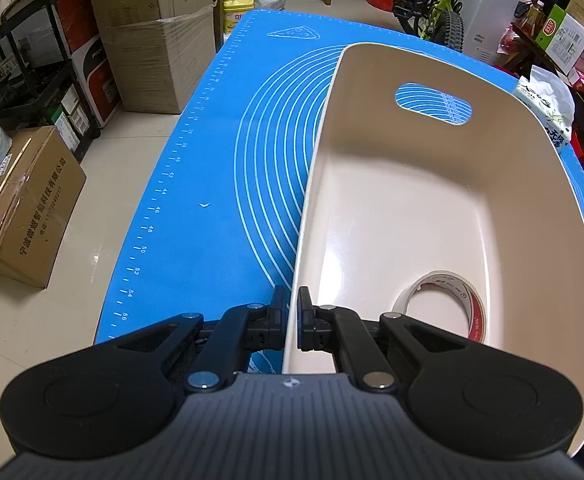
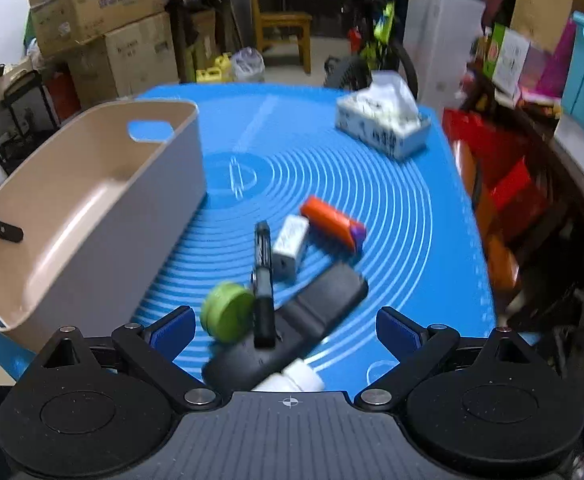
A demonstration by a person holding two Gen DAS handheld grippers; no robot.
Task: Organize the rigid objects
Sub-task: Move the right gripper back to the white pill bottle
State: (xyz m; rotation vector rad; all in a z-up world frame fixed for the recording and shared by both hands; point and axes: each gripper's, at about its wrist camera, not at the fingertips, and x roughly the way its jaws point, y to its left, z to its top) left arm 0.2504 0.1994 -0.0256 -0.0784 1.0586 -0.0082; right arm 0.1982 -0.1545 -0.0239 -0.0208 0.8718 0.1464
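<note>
Blue silicone mat (image 2: 391,208): covers the tabletop; cardboard boxes, a chair and a bicycle crowd the floor beyond its far edge. Bare mat lies left of the bin in the left wrist view.

Left gripper (image 1: 292,312): jaws clamped on the near left wall of the cream bin (image 1: 531,208), one finger outside, one inside.

Bin contents: tape roll (image 1: 443,304), lower right, leaning on the near wall; remaining floor bare.

Right gripper (image 2: 286,330): jaws spread wide, holding nothing, above the loose items.

Loose items, centre of the right wrist view, blurred: green round disc (image 2: 228,314), black marker (image 2: 263,280), white block (image 2: 290,250), orange block (image 2: 331,226), black case (image 2: 292,328).

Tissue pack (image 2: 383,126): upper right.
</note>
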